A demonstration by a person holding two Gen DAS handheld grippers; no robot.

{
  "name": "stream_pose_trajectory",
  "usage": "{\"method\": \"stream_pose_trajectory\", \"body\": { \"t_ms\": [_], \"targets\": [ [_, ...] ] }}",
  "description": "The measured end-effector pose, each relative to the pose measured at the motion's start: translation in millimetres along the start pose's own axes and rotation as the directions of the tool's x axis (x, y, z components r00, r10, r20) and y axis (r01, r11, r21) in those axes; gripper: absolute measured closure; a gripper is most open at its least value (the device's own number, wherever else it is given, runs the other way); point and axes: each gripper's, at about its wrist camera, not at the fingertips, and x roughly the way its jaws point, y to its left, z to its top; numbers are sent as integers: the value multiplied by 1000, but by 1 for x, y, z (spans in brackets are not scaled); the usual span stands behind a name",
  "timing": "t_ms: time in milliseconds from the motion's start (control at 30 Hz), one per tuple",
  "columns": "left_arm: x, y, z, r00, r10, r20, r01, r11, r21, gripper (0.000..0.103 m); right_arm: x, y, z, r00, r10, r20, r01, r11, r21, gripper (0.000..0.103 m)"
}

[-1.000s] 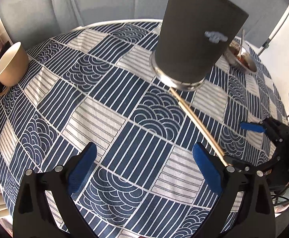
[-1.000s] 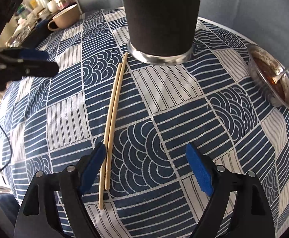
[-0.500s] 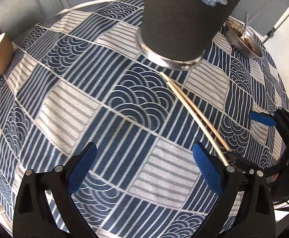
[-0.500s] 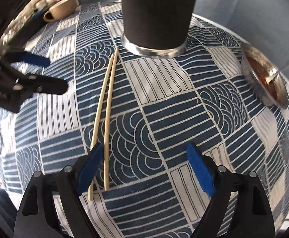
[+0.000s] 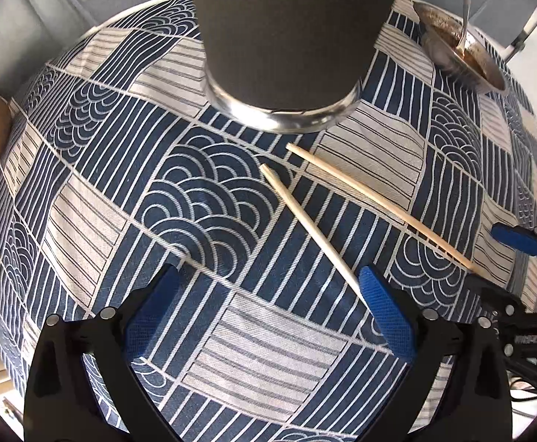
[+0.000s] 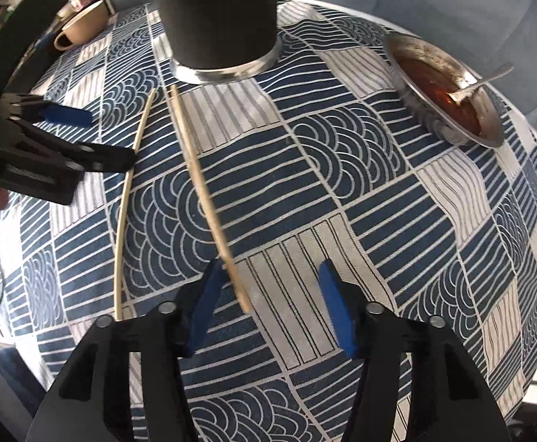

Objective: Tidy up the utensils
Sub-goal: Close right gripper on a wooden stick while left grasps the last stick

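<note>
A dark utensil holder (image 5: 287, 37) with a shiny metal base ring stands on the tabletop (image 5: 95, 191), which is covered by a blue-and-white patterned cloth. Two wooden chopsticks lie on the cloth just in front of the holder, thin ends toward its base and fanning apart away from it.

The right hand-held gripper (image 6: 268, 302) points steeply down over the chopstick nearer the bowl (image 6: 202, 188); its jaws are closing, with that chopstick's thick end between the blue pads (image 6: 202, 309), close to the left pad. Whether the pad touches it I cannot tell.

The left hand-held gripper (image 5: 268, 316) has its jaws wide apart and holds nothing. The other chopstick (image 5: 312, 228) runs from the holder toward its right pad.

To the holder's right sits a metal bowl (image 6: 449, 92) with reddish-brown residue and a spoon (image 6: 482, 81). A beige mug (image 6: 84, 27) stands to the holder's left.
</note>
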Motion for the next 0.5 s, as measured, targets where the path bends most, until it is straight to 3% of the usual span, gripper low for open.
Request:
{"method": "stream_pose_trajectory", "body": {
  "t_ms": [100,200,233,367,400,467,500],
  "targets": [
    [1,-7,-1,1000,11,15,-11,1000,13,7,4,8,13,999,10,-53,-14,997,-75,54],
    [-4,-4,-5,1000,8,20,-8,1000,25,16,8,19,28,994,5,-112,-24,987,-162,56],
    [-6,-1,-7,1000,7,20,-8,1000,26,23,9,20,31,990,22,-139,-45,985,-168,67],
    [-13,4,-17,1000,-9,21,7,997,77,35,10,29,36,978,29,-207,-78,969,-233,91],
    [-16,8,-22,1000,-17,14,15,995,97,41,11,30,38,977,24,-213,-74,969,-234,98],
    [-20,19,-31,1000,-22,-4,22,994,107,55,10,25,35,976,31,-218,-80,972,-221,99],
    [-23,25,-34,1000,-24,-15,26,994,108,68,9,21,33,975,39,-218,-84,976,-201,99]
  ]
}}
